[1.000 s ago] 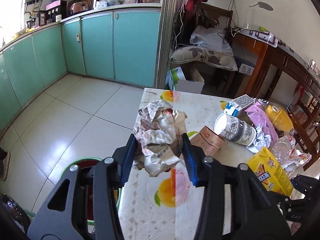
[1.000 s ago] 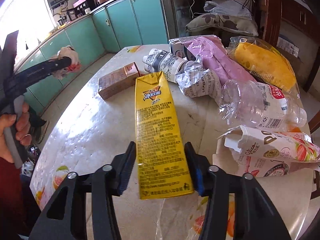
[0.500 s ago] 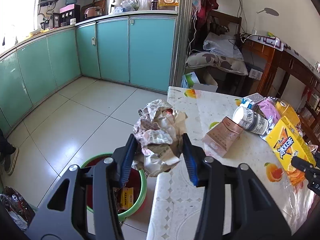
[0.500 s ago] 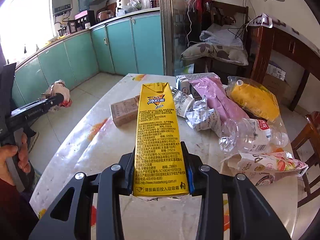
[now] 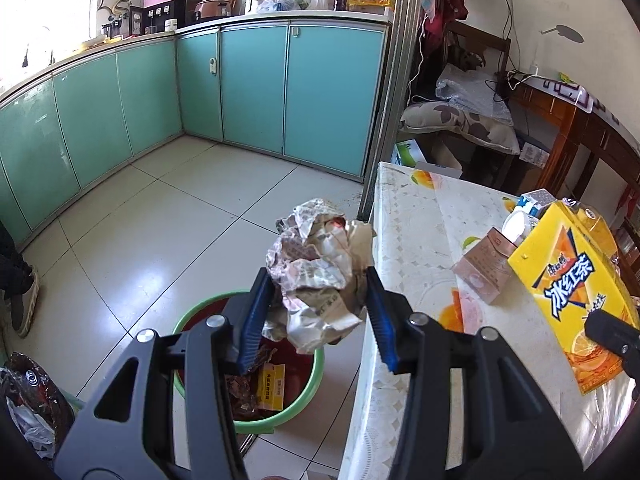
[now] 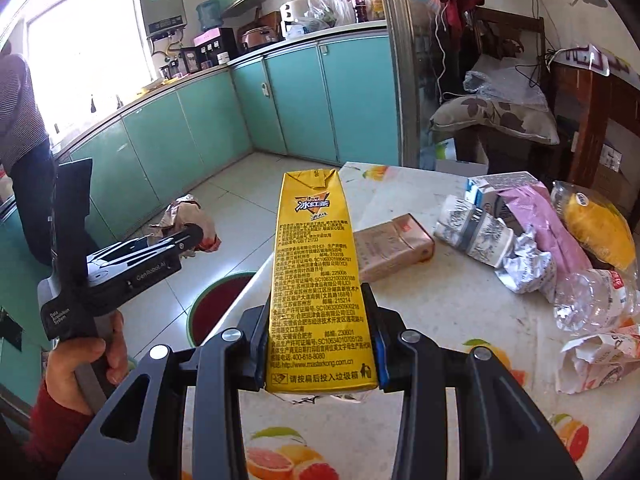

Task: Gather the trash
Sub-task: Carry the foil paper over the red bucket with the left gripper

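From the left wrist camera, the left gripper [image 5: 318,312] is clamping one crumpled paper wad [image 5: 320,276] between its blue pads, and the wad is hanging out past the table [image 5: 416,240] edge, over the floor. The one green bin [image 5: 240,364] is sitting on the tiles below and slightly to the left of the wad, tight against the table's side, with wrappers already lying in it. The coming drop seems to be turning on that offset: the wad is looking close to above the bin's mouth, nearer its table-side rim than its centre. At the right edge, one yellow carton [image 5: 576,292] is showing, with a dark finger of the other tool across its lower end.

From the right wrist camera, the right gripper [image 6: 320,344] is squeezing that yellow carton [image 6: 316,280] by its bottom end, with the long axis pointing straight away from the tool and the folded top at the far end. It is being held above the table [image 6: 440,320], while the bin [image 6: 224,304] is lying to the left beyond the edge. The left gripper [image 6: 192,236] with its wad is the nearer of the two to the bin. Lying on the table are one brown box [image 6: 392,248], one paper cup [image 6: 476,232], one clear bottle [image 6: 592,300], one yellow bag [image 6: 596,228] and a few crumpled wrappers I am not counting exactly.
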Action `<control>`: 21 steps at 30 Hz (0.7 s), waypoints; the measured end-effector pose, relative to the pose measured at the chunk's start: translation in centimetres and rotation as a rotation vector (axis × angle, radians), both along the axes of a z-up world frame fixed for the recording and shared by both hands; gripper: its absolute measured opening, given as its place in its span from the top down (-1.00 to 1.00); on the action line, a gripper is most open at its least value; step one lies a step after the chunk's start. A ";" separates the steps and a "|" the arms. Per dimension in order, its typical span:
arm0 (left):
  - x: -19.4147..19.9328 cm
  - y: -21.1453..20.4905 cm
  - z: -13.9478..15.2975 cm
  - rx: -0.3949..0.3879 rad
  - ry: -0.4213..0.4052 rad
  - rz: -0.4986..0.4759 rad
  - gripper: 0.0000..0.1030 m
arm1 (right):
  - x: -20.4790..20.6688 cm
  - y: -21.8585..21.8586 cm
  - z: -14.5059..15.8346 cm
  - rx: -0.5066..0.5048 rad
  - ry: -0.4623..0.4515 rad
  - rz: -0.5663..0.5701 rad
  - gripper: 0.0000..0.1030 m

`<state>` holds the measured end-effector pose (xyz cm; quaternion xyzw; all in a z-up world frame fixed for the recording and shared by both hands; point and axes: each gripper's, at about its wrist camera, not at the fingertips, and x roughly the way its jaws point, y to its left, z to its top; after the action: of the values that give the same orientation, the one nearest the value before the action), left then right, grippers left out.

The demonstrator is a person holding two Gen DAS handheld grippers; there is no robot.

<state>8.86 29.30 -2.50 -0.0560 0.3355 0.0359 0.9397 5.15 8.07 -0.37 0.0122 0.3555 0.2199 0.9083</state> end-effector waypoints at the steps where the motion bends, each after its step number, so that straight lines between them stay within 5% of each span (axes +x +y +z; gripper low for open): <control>1: 0.0 0.4 -0.1 -0.006 0.003 0.007 0.12 | 0.1 0.6 0.1 0.003 -0.001 0.008 0.30; 21: 0.0 9.3 -2.2 -0.087 0.066 0.184 0.09 | 3.6 8.6 -1.5 0.073 0.108 0.151 0.30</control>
<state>8.83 38.64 -4.74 -0.1260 0.3612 0.1093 0.9175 8.72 16.69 -1.86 0.0303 0.3955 0.2995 0.8678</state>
